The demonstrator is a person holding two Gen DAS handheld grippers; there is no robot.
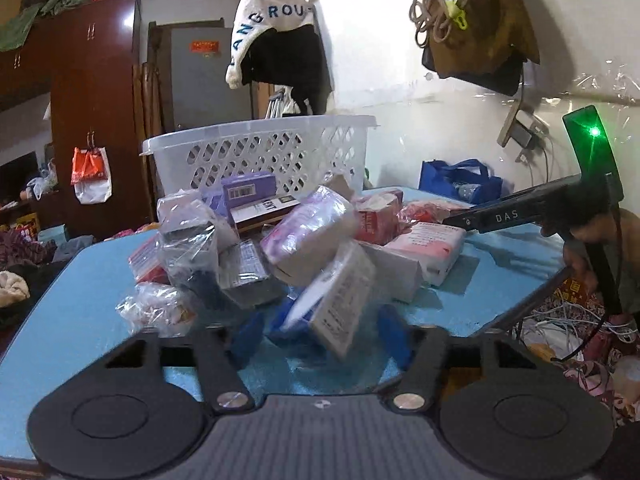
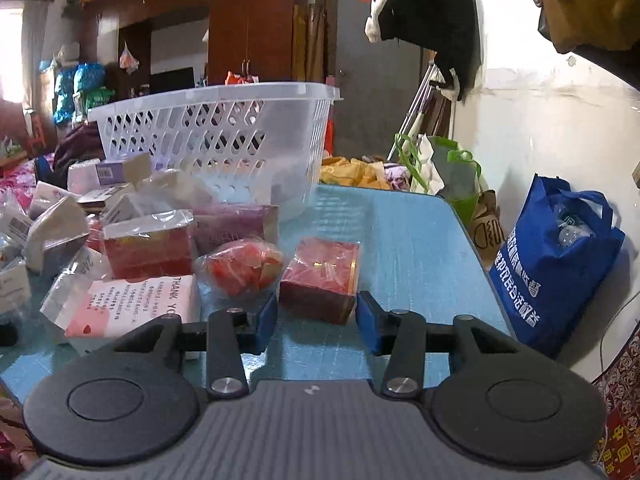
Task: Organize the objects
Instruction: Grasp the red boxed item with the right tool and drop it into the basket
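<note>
Progress: early stage, as judged from the layout. The white lattice basket [image 2: 216,136] stands at the far edge of the blue tabletop [image 2: 400,240]; through its walls nothing can be made out for certain, so whether anything has been put in it cannot be told. The bulk of the goods lies unsorted in a heap in front of the basket: bagged packets, small cartons, a purple box [image 1: 248,188], and a pink-and-white card packet [image 2: 136,304]. Almost all of the sorting appears to be left.

Left gripper [image 1: 320,332]: low over the near edge of the tabletop, pointing slightly downward into the heap. Between its blue pads [image 1: 394,332] sits a white printed box in clear wrap [image 1: 340,300], tilted and blurred. The pads seem to flank it closely, but the blur does not show whether they press on it; grasp not confirmed.

Right gripper [image 2: 316,316]: also low and angled gently down, at the right side of the heap, with bare tabletop to its right. A red box in clear wrap [image 2: 320,276] rests on the table with its near end between the blue fingertips [image 2: 370,320]. The pads stand just beside its near corners, with a sliver of table visible by each; jaws narrowed but not clamping, box not yet gripped.

In the left wrist view the right gripper's body [image 1: 520,208] shows with a hand [image 1: 588,240] on its grip, reaching in from the right edge.

Off the table at the right, a blue tote bag [image 2: 552,264] stands on the floor.
</note>
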